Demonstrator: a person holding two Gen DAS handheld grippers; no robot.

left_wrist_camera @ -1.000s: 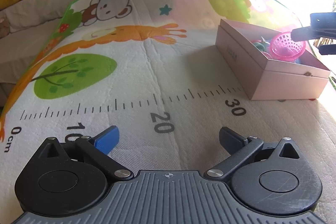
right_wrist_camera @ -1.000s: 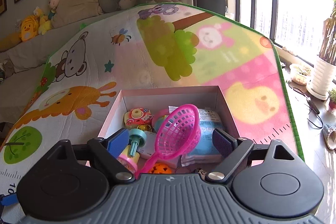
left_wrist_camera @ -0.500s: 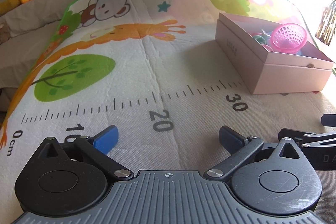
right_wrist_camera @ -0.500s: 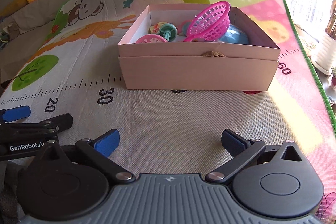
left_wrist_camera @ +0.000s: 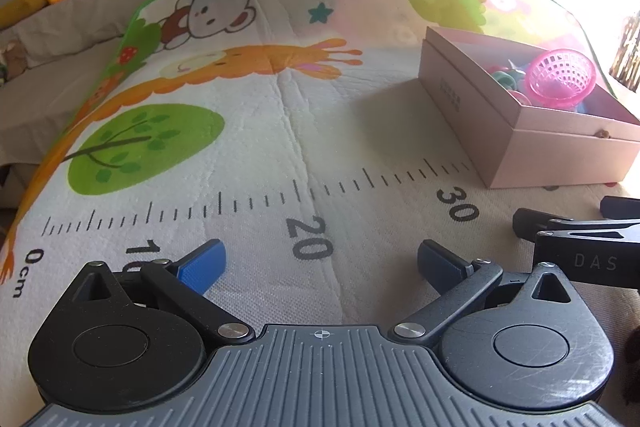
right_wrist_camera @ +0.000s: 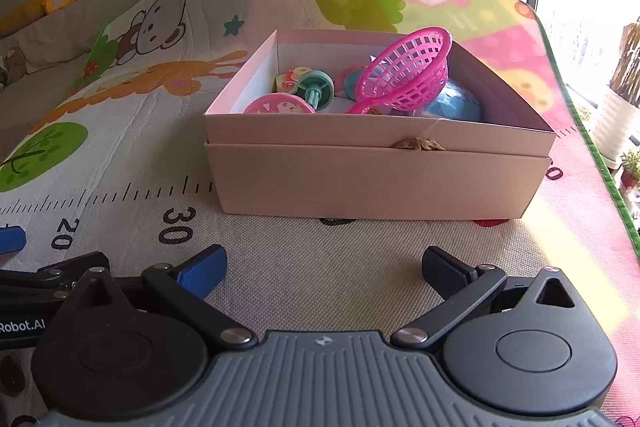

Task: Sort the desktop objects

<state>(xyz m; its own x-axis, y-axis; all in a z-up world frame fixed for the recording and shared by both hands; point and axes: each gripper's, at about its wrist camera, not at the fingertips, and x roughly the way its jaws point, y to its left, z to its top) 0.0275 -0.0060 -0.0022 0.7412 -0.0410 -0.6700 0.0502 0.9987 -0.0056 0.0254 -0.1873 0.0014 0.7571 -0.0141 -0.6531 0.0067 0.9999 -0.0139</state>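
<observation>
The pink box (right_wrist_camera: 372,179) is being carried by the play mat (right_wrist_camera: 320,275), toward the mat's right edge, past the printed 30 on the ruler line. The toys are lying inside the box: a pink basket scoop (right_wrist_camera: 404,75) is leaning up over the far right part, a blue ball (right_wrist_camera: 460,103) is sitting under it, and a teal spool (right_wrist_camera: 316,89) and a round pink toy (right_wrist_camera: 278,105) are lying by the front left wall.

The right tongs (right_wrist_camera: 324,267) are being held wide open above the bare mat, near the box's front wall, with nothing between them. The left tongs (left_wrist_camera: 322,261) are also being held open and empty, over the ruler's 20. The two tongs are being kept side by side.
</observation>
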